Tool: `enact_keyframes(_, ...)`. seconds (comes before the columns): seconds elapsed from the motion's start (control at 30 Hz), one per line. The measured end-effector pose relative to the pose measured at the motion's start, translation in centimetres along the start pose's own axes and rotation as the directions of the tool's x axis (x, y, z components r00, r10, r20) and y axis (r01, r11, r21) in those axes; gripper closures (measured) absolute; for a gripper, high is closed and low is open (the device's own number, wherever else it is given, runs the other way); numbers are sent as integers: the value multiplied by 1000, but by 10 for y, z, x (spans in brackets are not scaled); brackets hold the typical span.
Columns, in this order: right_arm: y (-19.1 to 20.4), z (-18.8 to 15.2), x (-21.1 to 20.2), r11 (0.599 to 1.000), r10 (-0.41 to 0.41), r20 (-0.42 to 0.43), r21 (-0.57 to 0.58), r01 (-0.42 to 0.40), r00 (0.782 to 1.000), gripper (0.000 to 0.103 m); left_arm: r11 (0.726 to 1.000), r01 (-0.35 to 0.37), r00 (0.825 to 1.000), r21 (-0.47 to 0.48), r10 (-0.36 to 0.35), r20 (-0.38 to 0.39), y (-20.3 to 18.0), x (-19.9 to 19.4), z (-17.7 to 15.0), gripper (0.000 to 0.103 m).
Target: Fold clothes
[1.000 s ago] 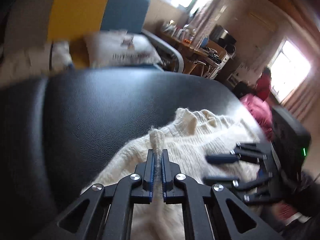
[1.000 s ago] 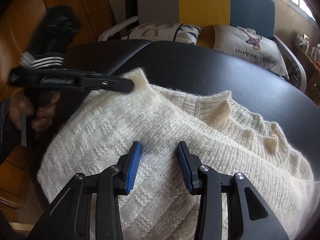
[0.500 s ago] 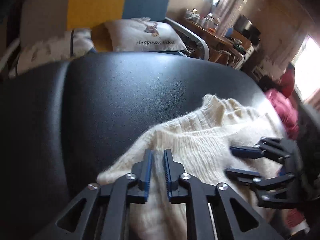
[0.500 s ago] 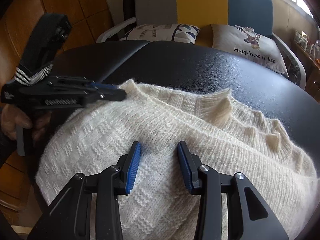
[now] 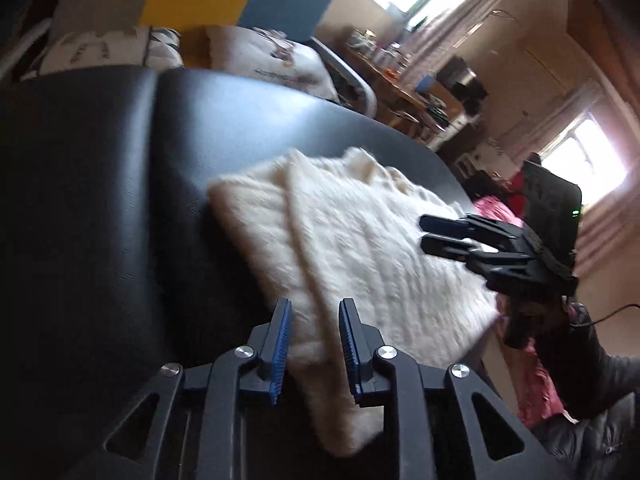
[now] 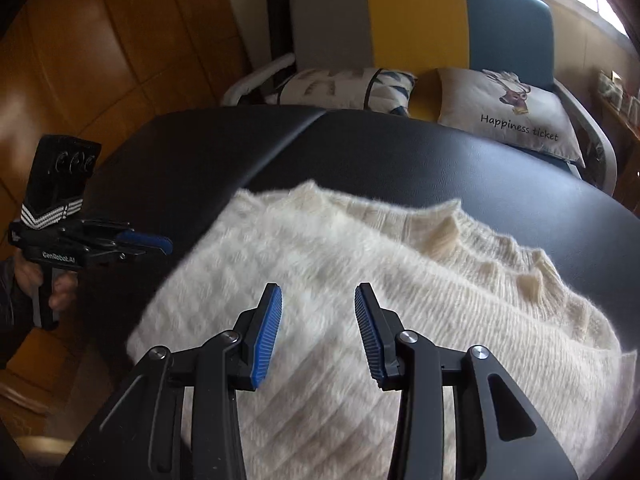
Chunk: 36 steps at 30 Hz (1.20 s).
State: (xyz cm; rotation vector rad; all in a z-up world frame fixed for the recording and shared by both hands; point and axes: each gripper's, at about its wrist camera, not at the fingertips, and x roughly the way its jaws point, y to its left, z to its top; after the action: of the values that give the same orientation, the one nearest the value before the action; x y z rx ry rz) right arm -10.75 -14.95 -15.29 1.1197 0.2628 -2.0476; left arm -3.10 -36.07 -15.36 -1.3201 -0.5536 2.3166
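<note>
Black padded table point(image 6: 400, 160) carries the cream sweater point(image 6: 360, 280), lying flat with one side doubled over so it can be folded again. Left gripper point(image 5: 312, 344) is opening above that folded edge, gripping nothing; right gripper point(image 6: 318, 332) hovers released over the knit.

Motion blur smears the cream sweater point(image 5: 360, 248) in both views. Its lower hem runs off the right wrist picture's bottom edge. Clutter on the distant table point(image 5: 400, 80) is too small to identify.
</note>
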Motion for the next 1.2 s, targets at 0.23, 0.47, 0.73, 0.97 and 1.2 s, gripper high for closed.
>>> enact_keyframes(0.23, -6, -20, 17, 1000, -26, -58, 12, 27, 998, 59, 999, 37, 998, -24, -38, -46, -2, 19, 3, 80)
enact_keyframes(0.47, -7, -24, 20, 1000, -28, -52, 1, 28, 998, 59, 998, -3, 996, 56, -2, 91, -14, -5, -13, 99)
enact_keyframes(0.73, -5, -25, 21, 999, -37, -52, 7, 38, 998, 58, 996, -80, 996, -31, 81, 28, 5, 3, -15, 87)
enact_keyframes(0.97, -6, -27, 19, 999, -33, -43, 24, 34, 999, 58, 998, -34, 999, -61, 35, 24, 6, -24, -43, 80)
enact_keyframes(1.2, 4, -26, -5, 999, -26, -4, 30, 26, 1000, 58, 999, -1, 1000, -51, 2, 13, -13, -14, -71, 80)
